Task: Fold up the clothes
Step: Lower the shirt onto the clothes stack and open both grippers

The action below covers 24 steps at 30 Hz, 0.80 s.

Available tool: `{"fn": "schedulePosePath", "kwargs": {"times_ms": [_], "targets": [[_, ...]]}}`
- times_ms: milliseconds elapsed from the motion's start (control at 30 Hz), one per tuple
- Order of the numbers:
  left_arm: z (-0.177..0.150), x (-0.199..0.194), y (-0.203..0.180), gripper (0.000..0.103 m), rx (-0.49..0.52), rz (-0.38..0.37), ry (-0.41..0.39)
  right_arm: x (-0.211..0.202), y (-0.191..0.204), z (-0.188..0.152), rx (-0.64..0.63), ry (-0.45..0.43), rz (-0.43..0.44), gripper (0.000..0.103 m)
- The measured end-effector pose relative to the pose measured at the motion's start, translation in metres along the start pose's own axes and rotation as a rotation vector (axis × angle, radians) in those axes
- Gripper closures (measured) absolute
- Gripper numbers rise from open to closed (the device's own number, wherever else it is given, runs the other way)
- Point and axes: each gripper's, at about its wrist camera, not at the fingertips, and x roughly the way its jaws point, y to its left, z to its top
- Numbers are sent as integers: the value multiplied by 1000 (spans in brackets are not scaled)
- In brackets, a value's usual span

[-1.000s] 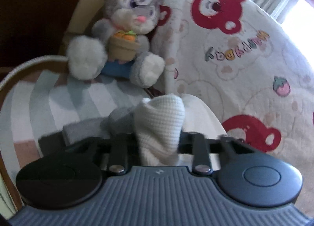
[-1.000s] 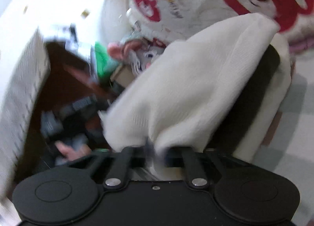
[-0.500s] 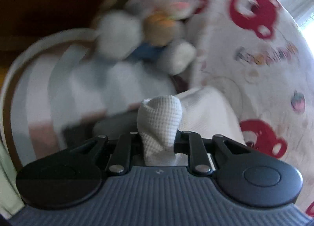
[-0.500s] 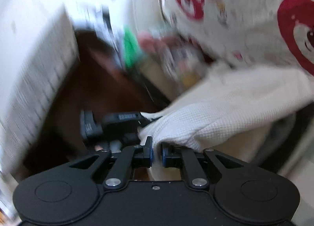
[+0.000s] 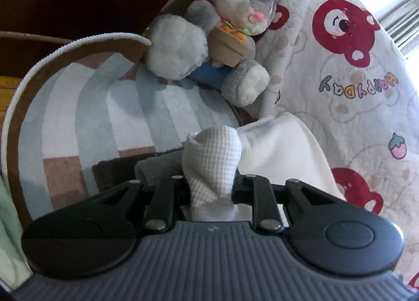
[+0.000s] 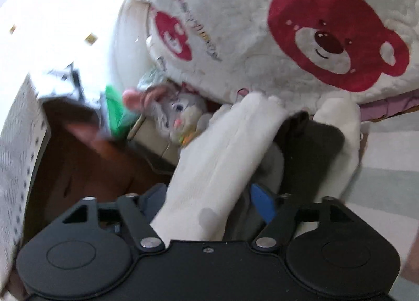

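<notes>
Spread apart since half a second ago, the right gripper (image 6: pixel 209 212) has its fingers wide around the white waffle-knit garment (image 6: pixel 225 159) draped between them; the left gripper (image 5: pixel 210 191) pinches a bunched corner (image 5: pixel 212 162). Only the left view shows the striped rug (image 5: pixel 104 117), far left.

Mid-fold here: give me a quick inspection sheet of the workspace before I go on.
Surface: striped rug with a white edge, on the floor.
Job's things: white waffle cloth bunched upright; more of it drapes right. A dark garment lies under it.
Clutter: plush rabbit at the rug's far edge; grey folded cloth near the left gripper.
Grippers: left gripper shut on the white waffle cloth; right gripper open, cloth lying loose between its jaws.
Cables: nothing seen.
Surroundings: bear-print quilt; dark wooden furniture behind; bright window at right.
</notes>
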Motion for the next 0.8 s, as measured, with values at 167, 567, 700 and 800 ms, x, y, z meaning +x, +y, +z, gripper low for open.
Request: {"fn": "schedulePosePath", "kwargs": {"times_ms": [167, 567, 700, 800], "targets": [[3, -4, -20, 83, 156, 74, -12, 40, -8, 31, 46, -19, -40, 50], [-6, -11, -51, 61, 349, 189, -80, 54, 15, 57, -357, -52, -255, 71], [-9, -28, -58, 60, 421, 265, -145, 49, 12, 61, -370, -78, -340, 51], [-16, -44, -61, 59, 418, 278, -149, 39, 9, 57, -411, -80, -408, 51]]}}
